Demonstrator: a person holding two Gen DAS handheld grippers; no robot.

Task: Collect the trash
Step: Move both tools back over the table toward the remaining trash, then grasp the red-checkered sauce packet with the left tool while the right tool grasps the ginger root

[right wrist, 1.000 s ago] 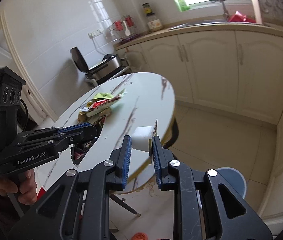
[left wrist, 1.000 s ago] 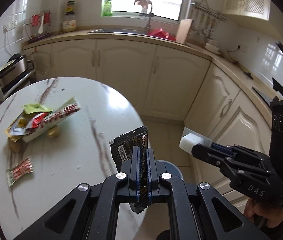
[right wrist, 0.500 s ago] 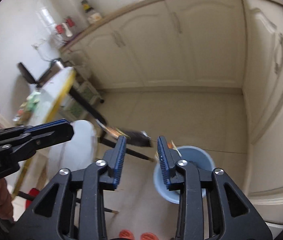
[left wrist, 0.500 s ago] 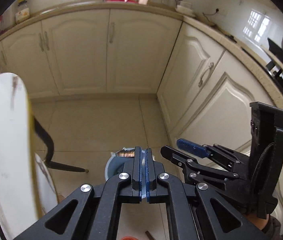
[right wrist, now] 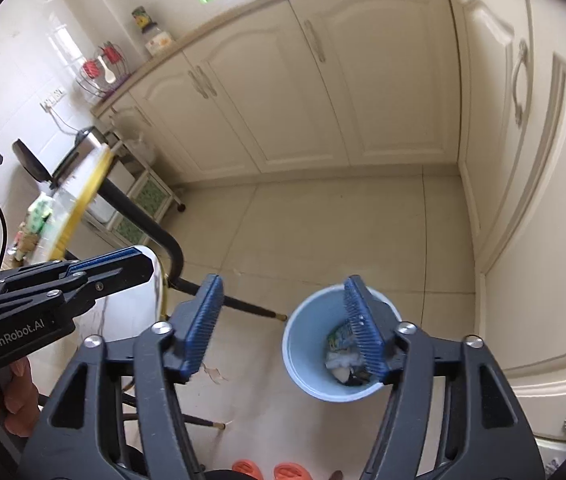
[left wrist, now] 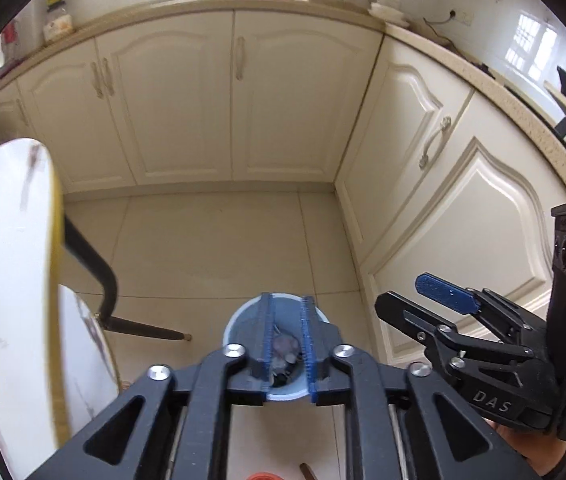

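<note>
A light blue trash bin [right wrist: 307, 352] stands on the tiled floor, with wrappers and white scraps [right wrist: 341, 356] inside. In the left wrist view the bin [left wrist: 239, 324] lies straight below my left gripper [left wrist: 286, 340], which is open and empty. My right gripper [right wrist: 283, 320] is open wide and empty, its right finger over the bin's rim. It also shows in the left wrist view [left wrist: 435, 300] to the right of the bin. More wrappers [right wrist: 37, 216] lie on the white marble table [right wrist: 83, 196] at the left.
Cream kitchen cabinets [left wrist: 235, 100] run along the back and right. The table's black legs [right wrist: 219, 300] stand close left of the bin. A white stool [left wrist: 83, 356] sits under the table edge. Orange slippers [right wrist: 271, 470] lie at the bottom.
Both grippers swung from the table down over the bin. The left let go of the dark wrapper and the right let go of the white piece; both now stand open.
</note>
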